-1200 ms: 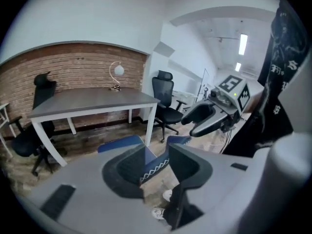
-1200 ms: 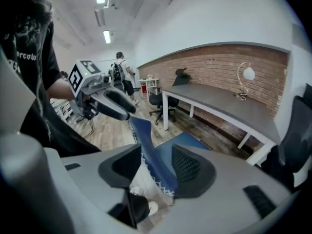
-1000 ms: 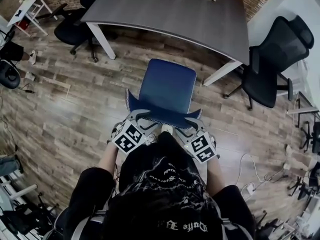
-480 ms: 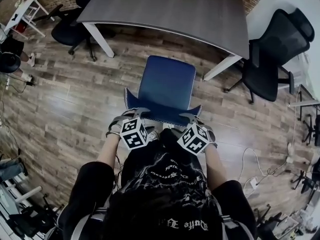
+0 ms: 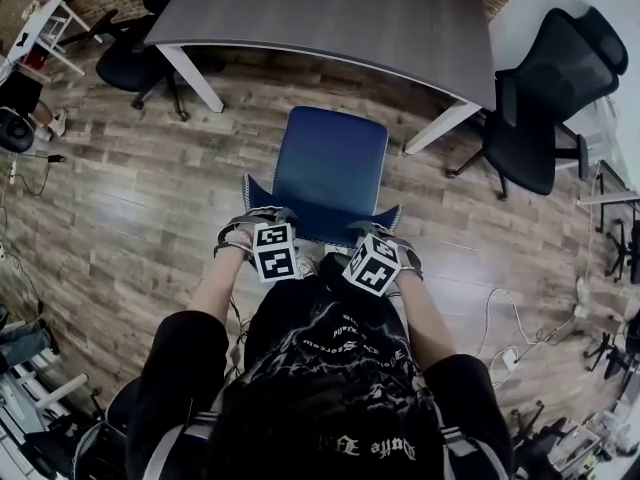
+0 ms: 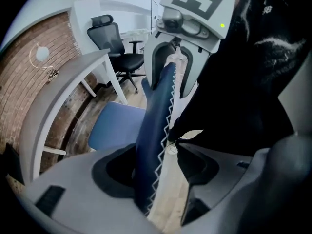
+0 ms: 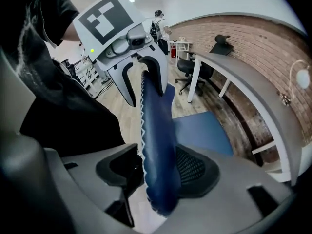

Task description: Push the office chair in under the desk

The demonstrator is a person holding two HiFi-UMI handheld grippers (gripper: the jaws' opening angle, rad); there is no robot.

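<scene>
A blue office chair [image 5: 330, 163] stands on the wood floor just in front of the grey desk [image 5: 330, 13], its seat outside the desk's edge. Its backrest top edge [image 5: 320, 230] runs between both grippers. My left gripper [image 5: 250, 226] straddles the left end and my right gripper [image 5: 385, 238] the right end. In the left gripper view the backrest [image 6: 153, 130] passes between the jaws of the left gripper [image 6: 157, 167], with floor showing beside it. In the right gripper view the backrest [image 7: 158, 130] lies against one pad of the right gripper [image 7: 158, 169]. Both grippers' jaws have just been opening and stand open.
A black mesh office chair [image 5: 545, 98] stands at the desk's right end and another black chair [image 5: 140, 53] at its left. A small white table [image 5: 45, 23] is at the far left. Cables [image 5: 500, 328] lie on the floor at the right.
Both grippers have come down over the backrest's top edge and rolled, their marker cubes drawing closer together. The chair has stayed where it was.
</scene>
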